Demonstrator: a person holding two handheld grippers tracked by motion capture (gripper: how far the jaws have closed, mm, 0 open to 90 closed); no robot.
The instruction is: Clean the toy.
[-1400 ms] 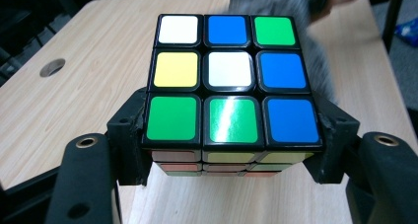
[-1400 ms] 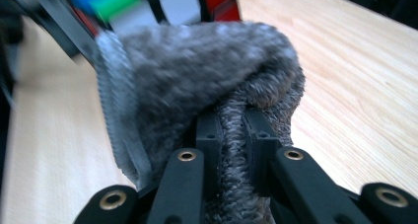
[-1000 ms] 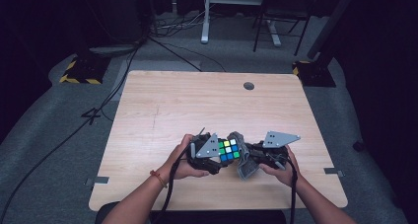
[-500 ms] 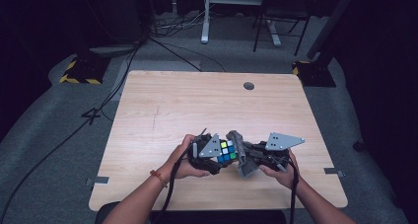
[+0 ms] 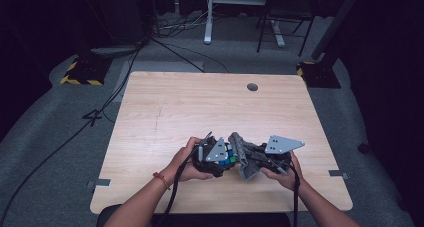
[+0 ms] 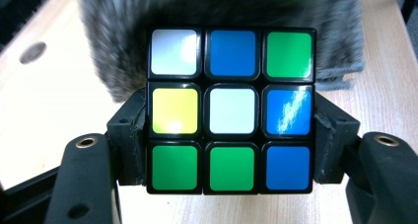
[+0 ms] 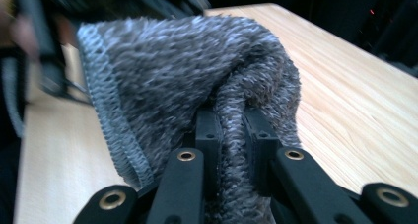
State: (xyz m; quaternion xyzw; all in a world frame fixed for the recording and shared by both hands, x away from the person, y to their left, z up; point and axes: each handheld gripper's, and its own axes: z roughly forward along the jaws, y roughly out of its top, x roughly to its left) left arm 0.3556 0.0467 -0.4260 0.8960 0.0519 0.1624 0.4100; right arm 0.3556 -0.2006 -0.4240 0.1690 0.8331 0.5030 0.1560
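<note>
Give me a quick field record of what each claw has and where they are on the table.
left claw: shut on the puzzle cube, pads on its two sides
cube face toward camera: white, blue, green; yellow, white, blue; green, green, blue
right claw: shut on a fold of the grey cloth
cloth position: right behind the cube in the left gripper view; contact unclear
location: near edge of the wooden table

Light wooden table [image 5: 165, 112], grommet hole [image 5: 252, 87] near far edge.
</note>
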